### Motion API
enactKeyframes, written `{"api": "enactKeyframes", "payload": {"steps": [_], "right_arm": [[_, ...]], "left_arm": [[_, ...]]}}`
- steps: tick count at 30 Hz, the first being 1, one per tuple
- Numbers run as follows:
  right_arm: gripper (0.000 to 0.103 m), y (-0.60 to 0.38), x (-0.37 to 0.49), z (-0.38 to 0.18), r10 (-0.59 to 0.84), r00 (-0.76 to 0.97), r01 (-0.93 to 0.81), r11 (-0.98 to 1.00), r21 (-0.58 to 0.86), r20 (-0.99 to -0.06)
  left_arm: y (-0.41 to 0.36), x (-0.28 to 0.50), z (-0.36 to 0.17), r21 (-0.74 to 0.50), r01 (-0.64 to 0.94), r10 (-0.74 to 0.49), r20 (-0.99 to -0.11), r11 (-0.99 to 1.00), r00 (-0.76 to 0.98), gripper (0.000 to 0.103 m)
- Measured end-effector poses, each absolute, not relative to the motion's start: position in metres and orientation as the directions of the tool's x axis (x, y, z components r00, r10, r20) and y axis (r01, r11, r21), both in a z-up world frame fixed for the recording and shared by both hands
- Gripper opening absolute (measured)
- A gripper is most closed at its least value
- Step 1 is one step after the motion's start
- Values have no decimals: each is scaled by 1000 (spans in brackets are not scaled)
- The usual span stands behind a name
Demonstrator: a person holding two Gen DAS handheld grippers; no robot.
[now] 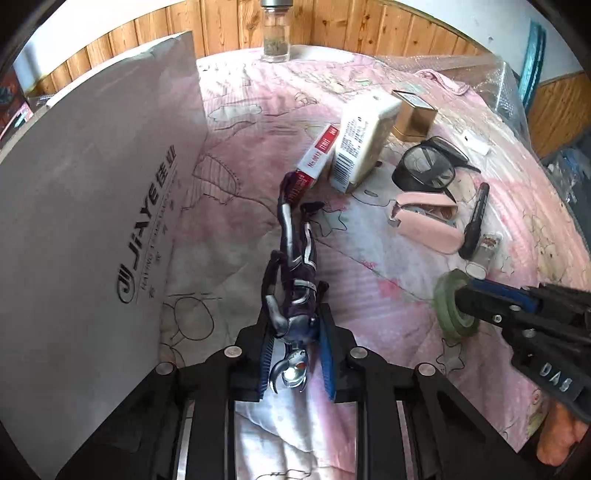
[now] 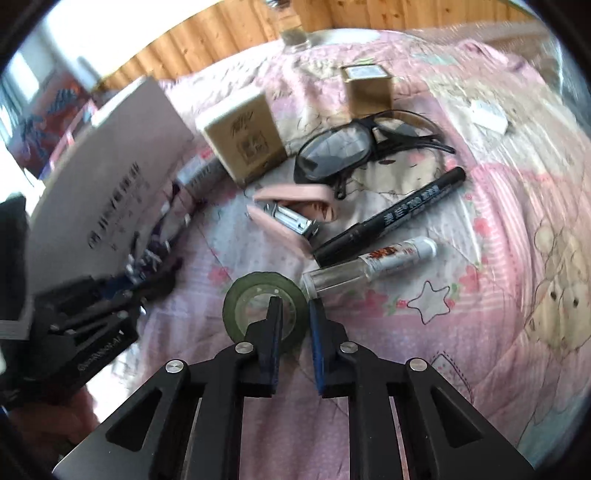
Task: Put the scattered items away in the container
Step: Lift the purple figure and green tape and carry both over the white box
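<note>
A purple and silver toy figure (image 1: 295,251) hangs head-down between the blue pads of my left gripper (image 1: 295,314), which is shut on its torso. The container, a tall white box (image 1: 92,184) with printed lettering, stands just left of it. A green tape roll (image 2: 258,295) is held by my right gripper (image 2: 295,306): one finger passes through its hole and the other presses its outer wall. In the left wrist view the right gripper (image 1: 465,295) shows at the right with the tape roll (image 1: 450,306) on edge.
On the pink quilt (image 2: 480,295) lie black glasses (image 2: 343,147), a pink stapler (image 2: 295,206), a black marker (image 2: 391,218), a small clear tube (image 2: 369,266), a cream box (image 2: 243,140), a gold tin (image 2: 369,88) and a red-and-white box (image 1: 319,151). A glass jar (image 1: 275,33) stands at the back.
</note>
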State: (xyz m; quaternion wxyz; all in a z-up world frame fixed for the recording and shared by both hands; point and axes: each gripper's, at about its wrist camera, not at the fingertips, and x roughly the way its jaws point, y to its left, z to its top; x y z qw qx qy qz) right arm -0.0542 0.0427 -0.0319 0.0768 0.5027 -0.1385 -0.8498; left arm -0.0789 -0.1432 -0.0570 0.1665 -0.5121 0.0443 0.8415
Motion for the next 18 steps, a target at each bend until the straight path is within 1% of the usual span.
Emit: {"api": "enactKeyframes", "payload": {"steps": [4, 9, 14, 18], "right_arm": [[14, 56, -49, -22, -326, -504, -34, -918, 396, -800], [14, 61, -41, -14, -378, -524, -18, -891, 454, -763], [14, 66, -29, -6, -385, -552, -6, -885, 465, -740], [14, 74, -21, -2, -382, -563, -10, -884, 467, -733]], "left_arm": [[-142, -68, -45, -99, -341, 249, -867, -935, -432, 23], [-127, -55, -17, -86, -378, 270, -843, -922, -466, 23], [-116, -51, 3, -67, -384, 264, -832, -921, -488, 23], [-108, -41, 12, -24, -375, 223, -838, -927, -498, 23]]}}
